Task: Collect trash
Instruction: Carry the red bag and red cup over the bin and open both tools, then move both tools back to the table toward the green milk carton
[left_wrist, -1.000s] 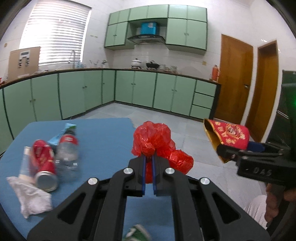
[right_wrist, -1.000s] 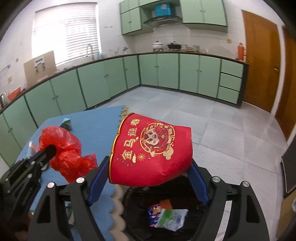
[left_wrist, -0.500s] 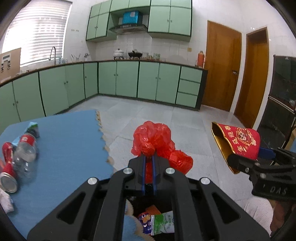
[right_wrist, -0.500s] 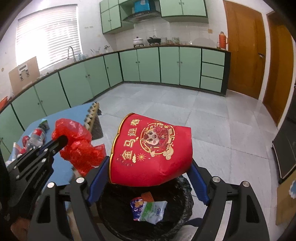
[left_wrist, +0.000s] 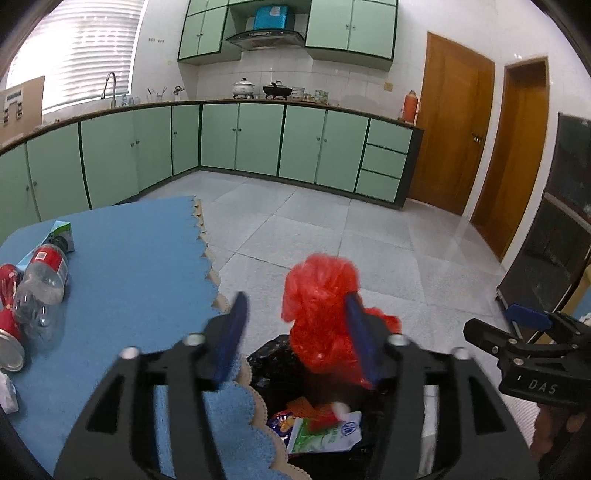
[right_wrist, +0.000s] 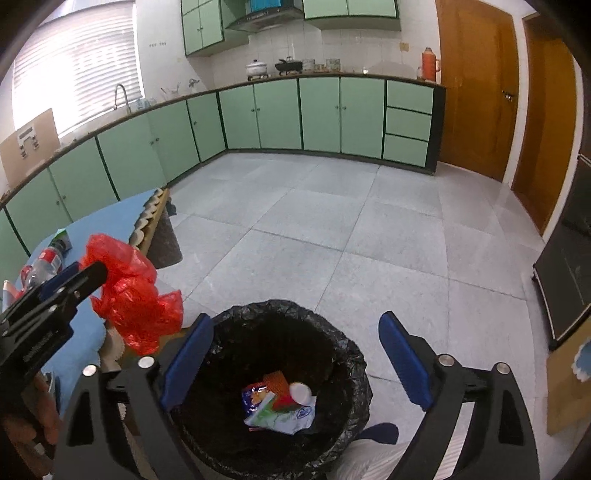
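Observation:
My left gripper (left_wrist: 295, 299) hangs over the black-lined bin (left_wrist: 266, 354) with its jaws opening. The crumpled red plastic bag (left_wrist: 321, 314) is loose between them, blurred and leaning on the right finger. From the right wrist view the same red bag (right_wrist: 129, 295) sits at the left gripper's (right_wrist: 85, 271) tips beside the bin's rim (right_wrist: 277, 310). My right gripper (right_wrist: 295, 325) stands wide above the bin, jaws still opening, nothing between them. The red paper cup (right_wrist: 291, 395) lies in the bin on several wrappers (right_wrist: 277, 413).
The blue-clothed table (left_wrist: 129, 266) on the left carries a clear bottle (left_wrist: 44, 284), a red can (left_wrist: 9, 325), a small carton (left_wrist: 61, 232) and a white tissue (left_wrist: 7, 391). Grey tiled floor (right_wrist: 369, 240) spreads beyond the bin toward green cabinets and wooden doors.
Both grippers moved from the table side to above the bin. The left jaws parted and released the red bag. The right jaws widened and the red cup dropped into the bin.

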